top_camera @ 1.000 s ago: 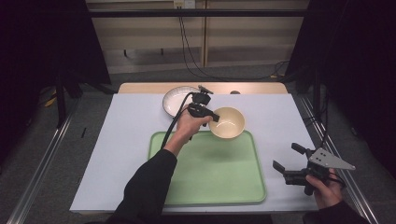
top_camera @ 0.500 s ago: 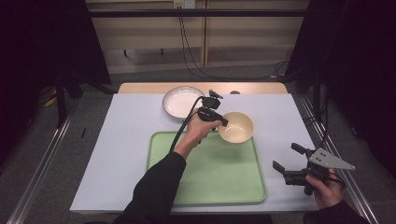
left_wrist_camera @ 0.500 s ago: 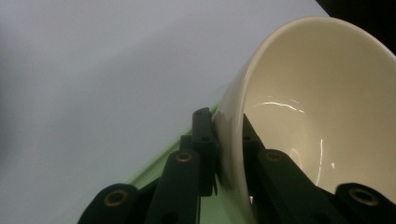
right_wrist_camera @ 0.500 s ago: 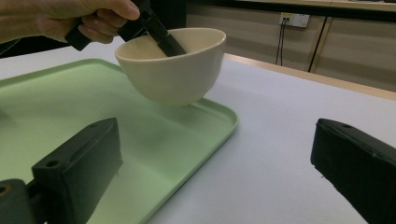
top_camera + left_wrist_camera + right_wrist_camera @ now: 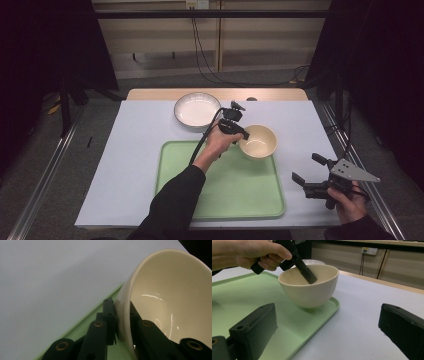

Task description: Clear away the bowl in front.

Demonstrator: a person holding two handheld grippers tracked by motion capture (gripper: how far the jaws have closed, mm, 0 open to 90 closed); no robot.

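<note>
A cream bowl (image 5: 259, 142) is at the far right corner of the green tray (image 5: 225, 192). My left gripper (image 5: 243, 136) is shut on its left rim, one jaw inside and one outside. The left gripper view shows the pads pinching the bowl's wall (image 5: 170, 290) above the tray's edge (image 5: 82, 327). In the right gripper view the bowl (image 5: 312, 290) sits on the tray (image 5: 242, 295) or just over it; I cannot tell which. My right gripper (image 5: 307, 168) is held open near the table's right front edge, nothing between its jaws (image 5: 328, 332).
A white ribbed dish (image 5: 197, 109) stands at the back of the table, left of the bowl. A pale cover (image 5: 125, 150) spreads over the table, with a wooden strip (image 5: 280, 94) bare along the far edge. Dark curtains flank both sides.
My left gripper has carried the bowl to the right and a little nearer and lower, away from the white dish to the tray's far right corner. The right gripper has stayed put.
</note>
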